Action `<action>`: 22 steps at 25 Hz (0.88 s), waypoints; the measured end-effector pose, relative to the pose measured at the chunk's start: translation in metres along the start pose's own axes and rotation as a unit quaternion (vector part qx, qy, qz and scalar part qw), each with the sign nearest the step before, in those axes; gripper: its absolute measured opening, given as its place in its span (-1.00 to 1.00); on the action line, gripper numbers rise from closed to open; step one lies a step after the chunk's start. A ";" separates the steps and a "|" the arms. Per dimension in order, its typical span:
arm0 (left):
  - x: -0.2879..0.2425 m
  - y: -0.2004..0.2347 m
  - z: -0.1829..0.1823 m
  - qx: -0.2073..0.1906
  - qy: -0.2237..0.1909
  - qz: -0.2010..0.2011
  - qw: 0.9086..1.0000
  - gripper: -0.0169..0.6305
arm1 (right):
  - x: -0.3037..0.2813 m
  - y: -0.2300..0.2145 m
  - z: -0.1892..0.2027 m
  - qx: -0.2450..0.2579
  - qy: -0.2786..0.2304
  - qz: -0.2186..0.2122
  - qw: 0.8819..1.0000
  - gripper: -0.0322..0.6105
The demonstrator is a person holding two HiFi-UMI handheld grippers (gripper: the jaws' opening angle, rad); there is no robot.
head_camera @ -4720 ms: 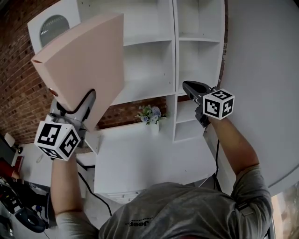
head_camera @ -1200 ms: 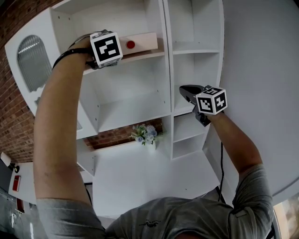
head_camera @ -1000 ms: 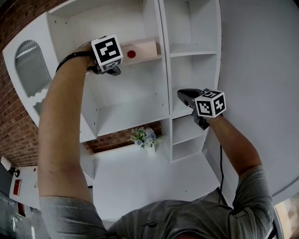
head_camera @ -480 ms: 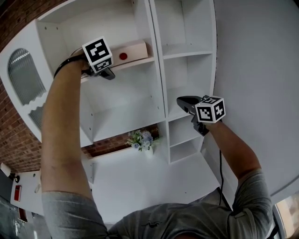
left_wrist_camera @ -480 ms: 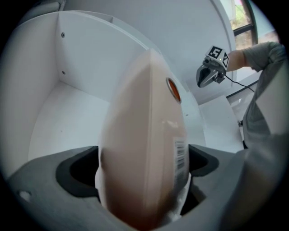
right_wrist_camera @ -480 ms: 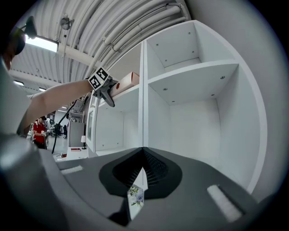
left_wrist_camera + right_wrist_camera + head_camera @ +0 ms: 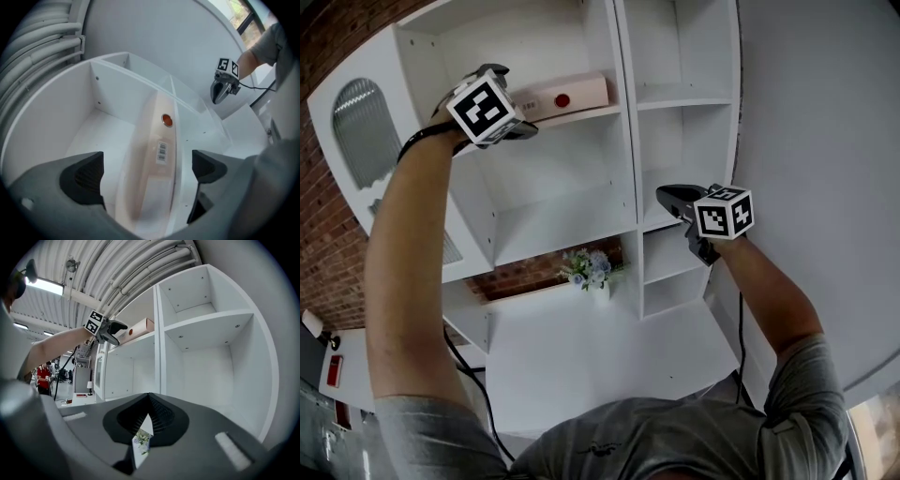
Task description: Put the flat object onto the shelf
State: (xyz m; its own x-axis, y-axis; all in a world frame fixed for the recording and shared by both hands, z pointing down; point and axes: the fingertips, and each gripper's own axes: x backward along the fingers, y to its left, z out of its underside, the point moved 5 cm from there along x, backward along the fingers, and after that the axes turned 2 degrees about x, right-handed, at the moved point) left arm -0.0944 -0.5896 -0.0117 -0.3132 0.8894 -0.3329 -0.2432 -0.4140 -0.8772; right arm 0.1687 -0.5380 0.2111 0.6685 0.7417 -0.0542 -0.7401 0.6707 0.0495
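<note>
The pink flat object (image 7: 572,95) lies on an upper board of the white shelf unit (image 7: 581,202), at eleven o'clock in the head view. The left gripper (image 7: 147,171) faces its end, jaws spread wide, pads clear of it. The right gripper (image 7: 149,401), at three o'clock, is closed and empty. A brick wall (image 7: 328,234) runs at nine o'clock. A flower vase (image 7: 592,270) stands near the centre on the white desk (image 7: 581,347).

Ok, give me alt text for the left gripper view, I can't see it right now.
The flat pink box lies on the white shelf between the wide-open jaws of the left gripper, whose pads are clear of it. The box shows a red dot and a barcode label; the right gripper hangs at upper right.
</note>
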 end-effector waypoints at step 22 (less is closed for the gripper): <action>0.143 -0.218 0.106 0.290 -0.230 0.006 0.929 0.04 | -0.003 0.121 -0.007 0.082 -0.041 -0.057 0.994 -0.88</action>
State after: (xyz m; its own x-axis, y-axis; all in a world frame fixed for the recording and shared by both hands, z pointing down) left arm -0.1838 -0.3925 0.1684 -0.6452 0.7629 -0.0416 -0.6496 -0.5764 -0.4957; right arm 0.0767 -0.4594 0.2105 0.7566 0.6537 0.0115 -0.6411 0.7383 0.2098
